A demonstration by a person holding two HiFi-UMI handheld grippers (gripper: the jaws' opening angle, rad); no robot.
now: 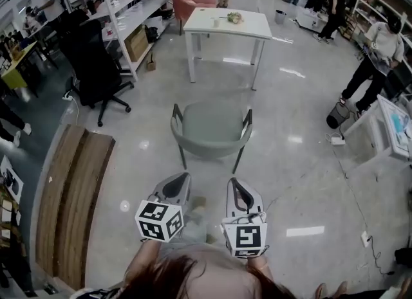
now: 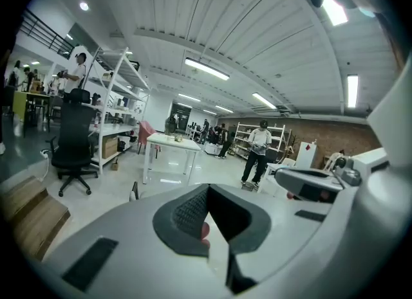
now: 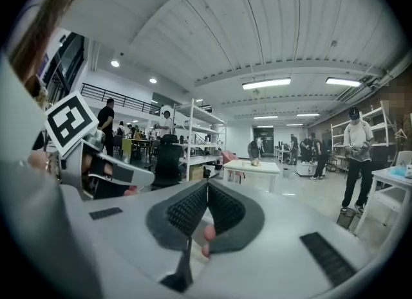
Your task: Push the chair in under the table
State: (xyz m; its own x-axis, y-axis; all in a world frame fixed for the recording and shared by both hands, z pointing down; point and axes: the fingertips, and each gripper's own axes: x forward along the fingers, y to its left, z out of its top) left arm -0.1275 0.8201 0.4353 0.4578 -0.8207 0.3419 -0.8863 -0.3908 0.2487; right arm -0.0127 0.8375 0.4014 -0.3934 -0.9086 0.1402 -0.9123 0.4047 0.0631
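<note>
Black office chair (image 1: 96,66) parked at left, beside white shelving (image 1: 129,8) stacked with box (image 1: 136,42). Pink armchair (image 1: 190,0) seen far back. Wooden boards (image 1: 71,195) laid along left edge. Person (image 1: 376,53) stood at right. Cable (image 1: 351,195) trailed across glossy floor (image 1: 290,117).

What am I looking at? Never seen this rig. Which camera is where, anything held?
No robot: a person holds a two-jaw gripper in each hand. The head view looks down from a camera on the head: the left gripper and right gripper point at a grey-green chair on the floor, apart from the white table beyond it. The table bears a couple of small things. The other two pictures come from cameras riding on each gripper, looking along its jaws. Both pairs of jaws are shut, empty, and short of the chair.
</note>
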